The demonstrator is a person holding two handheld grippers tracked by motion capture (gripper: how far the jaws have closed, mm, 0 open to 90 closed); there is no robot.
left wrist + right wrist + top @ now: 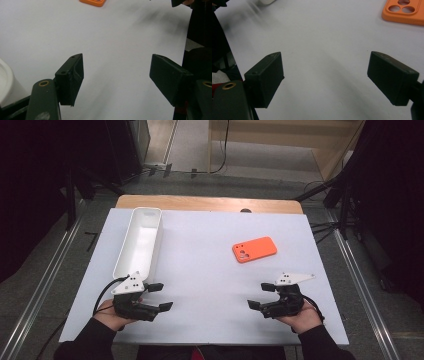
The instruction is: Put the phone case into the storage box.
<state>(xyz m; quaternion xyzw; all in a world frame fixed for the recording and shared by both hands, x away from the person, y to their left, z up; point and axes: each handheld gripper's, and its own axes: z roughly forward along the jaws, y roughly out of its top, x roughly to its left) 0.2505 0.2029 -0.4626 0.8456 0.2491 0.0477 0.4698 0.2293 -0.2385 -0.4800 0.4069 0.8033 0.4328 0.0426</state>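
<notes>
Orange phone case lengthwise left-right, slightly tilted

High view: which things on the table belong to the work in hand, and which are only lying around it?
Part of the work:
- orange phone case
- white tray
- left tongs, open
- right tongs, open

Only lying around:
- white table cover
- cables on the floor
- wooden furniture behind

Tray lying along bench left edge; phone case sitting right of centre; left claw and right claw hovering near the front edge.
</notes>
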